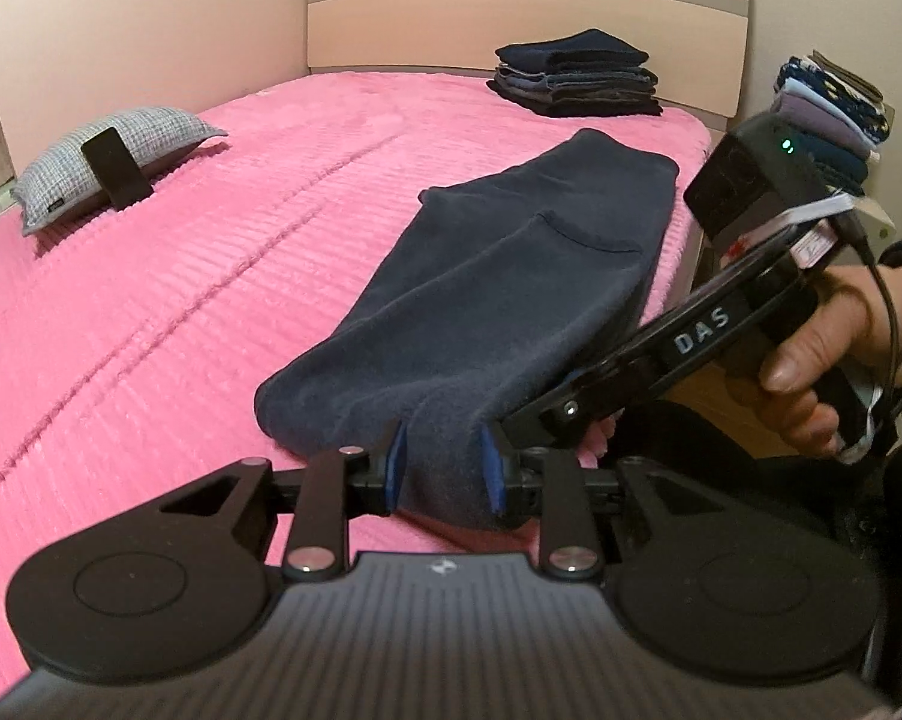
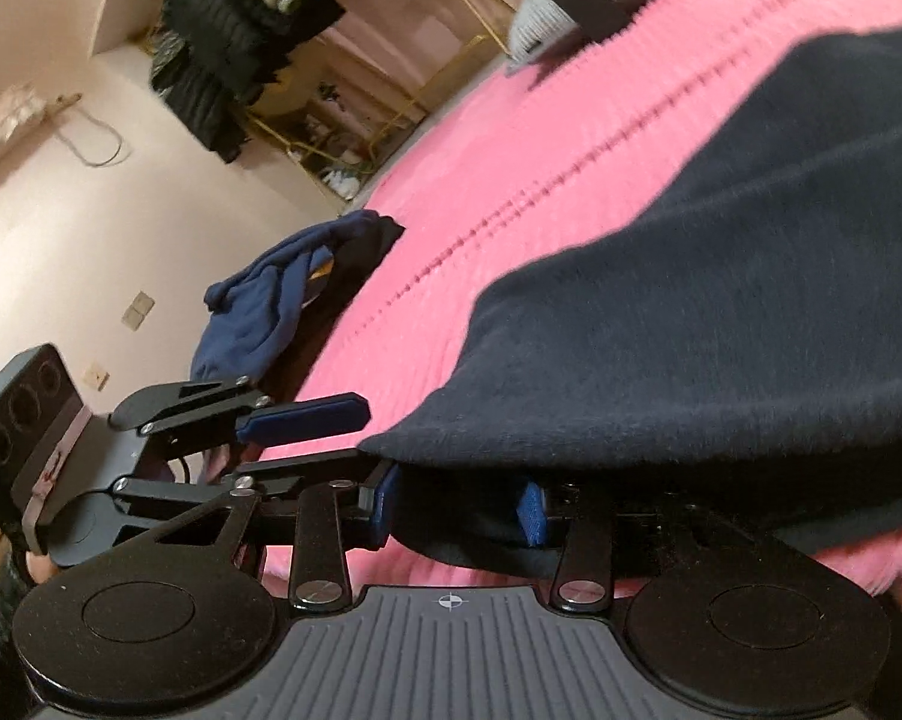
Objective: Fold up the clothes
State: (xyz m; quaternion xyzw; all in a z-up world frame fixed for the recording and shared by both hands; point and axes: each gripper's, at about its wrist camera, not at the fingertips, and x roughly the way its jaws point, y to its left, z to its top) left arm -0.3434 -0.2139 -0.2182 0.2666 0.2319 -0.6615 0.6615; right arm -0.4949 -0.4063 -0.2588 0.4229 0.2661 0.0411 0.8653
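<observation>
A dark navy garment lies folded lengthwise on the pink bed cover, near the right edge. Its near end is bunched between the blue pads of my left gripper, which is shut on it. From the right, a hand holds my right gripper, whose fingers reach in under the same end. In the right wrist view the garment drapes over my right gripper, dark cloth filling the space between its pads. My left gripper is just to its left at the garment's corner.
A stack of folded dark clothes sits by the headboard. Another folded pile stands off the bed's right side. A grey pillow with a black object lies far left. Loose blue clothes lie at the bed's edge.
</observation>
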